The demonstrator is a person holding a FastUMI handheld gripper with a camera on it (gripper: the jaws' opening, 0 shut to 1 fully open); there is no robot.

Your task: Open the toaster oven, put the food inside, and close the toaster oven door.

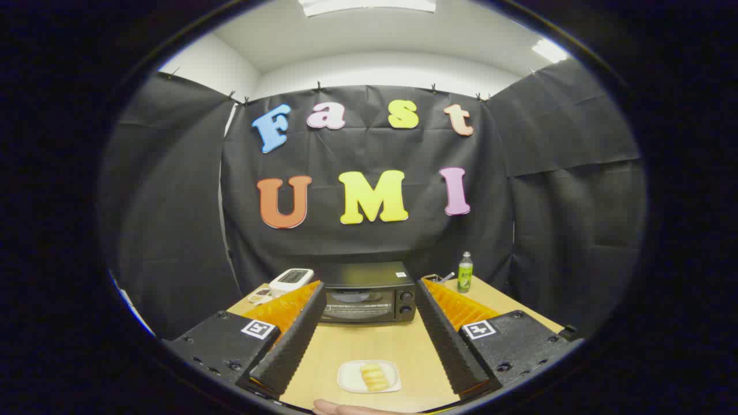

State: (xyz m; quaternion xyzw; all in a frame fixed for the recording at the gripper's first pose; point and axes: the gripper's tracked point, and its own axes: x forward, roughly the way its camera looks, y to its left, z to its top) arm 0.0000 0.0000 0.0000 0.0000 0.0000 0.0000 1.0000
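Bread (pixel 373 376) lies between wide-open, empty tool (pixel 369 323) fingers.

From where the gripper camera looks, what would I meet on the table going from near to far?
A hand at the near edge → the white plate with the yellow food, between the open gripper's fingers → the closed black toaster oven → the green bottle.

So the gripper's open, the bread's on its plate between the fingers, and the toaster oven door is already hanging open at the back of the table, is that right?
Not quite. In the gripper view the toaster oven door is closed, not open. The rest holds: the gripper is open, and the bread lies on its plate on the table, between the fingers.
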